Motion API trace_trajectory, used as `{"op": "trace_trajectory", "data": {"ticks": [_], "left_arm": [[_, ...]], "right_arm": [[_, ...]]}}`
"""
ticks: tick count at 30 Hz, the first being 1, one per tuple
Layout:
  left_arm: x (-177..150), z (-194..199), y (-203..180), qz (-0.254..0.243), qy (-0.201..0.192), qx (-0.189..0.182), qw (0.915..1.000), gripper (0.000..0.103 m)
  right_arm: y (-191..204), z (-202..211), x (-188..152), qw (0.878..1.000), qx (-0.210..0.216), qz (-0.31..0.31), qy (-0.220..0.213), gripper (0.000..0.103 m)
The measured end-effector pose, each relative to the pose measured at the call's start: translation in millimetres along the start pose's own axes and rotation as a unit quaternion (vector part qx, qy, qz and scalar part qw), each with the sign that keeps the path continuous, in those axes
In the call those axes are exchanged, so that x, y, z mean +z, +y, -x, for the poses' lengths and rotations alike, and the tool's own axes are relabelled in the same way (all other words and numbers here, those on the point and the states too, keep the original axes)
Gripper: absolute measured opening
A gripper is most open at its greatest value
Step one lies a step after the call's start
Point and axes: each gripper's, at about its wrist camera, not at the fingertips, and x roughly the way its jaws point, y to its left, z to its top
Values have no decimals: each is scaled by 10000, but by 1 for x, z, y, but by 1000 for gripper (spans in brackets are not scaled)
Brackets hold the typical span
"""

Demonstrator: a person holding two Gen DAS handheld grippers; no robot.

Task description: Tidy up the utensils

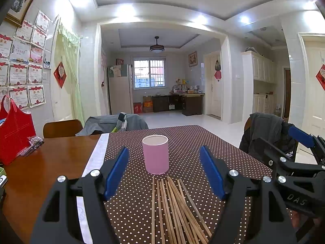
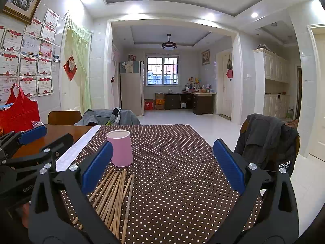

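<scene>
Brown dotted tablecloth (image 1: 182, 142) over glossy wooden table (image 1: 50, 162). Smooth pink cylindrical cup (image 1: 155, 154) upright mid-cloth. Thin wooden chopsticks (image 1: 174, 209) loosely fanned just before cup. Left gripper (image 1: 164, 172), right gripper (image 2: 162, 162): blue-padded, spread wide, holding nothing.

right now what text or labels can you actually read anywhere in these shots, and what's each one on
"DAS": on the black body of the right gripper, seen from the left wrist.
"GenR", cut off: on the body of the left gripper, seen from the right wrist.
"SACH", roughly: white print on the dark jacket over the chair.
Certificates on the wall: red headings and print too small to read.
Pink cup and chopsticks: no text.
</scene>
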Motion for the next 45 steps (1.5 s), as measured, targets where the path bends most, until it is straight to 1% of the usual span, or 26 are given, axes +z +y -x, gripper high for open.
{"op": "trace_trajectory", "data": {"ticks": [45], "left_arm": [[-1, 2, 3, 43, 15, -7, 10000, 71]], "right_arm": [[6, -6, -5, 9999, 66, 7, 110, 97]]}}
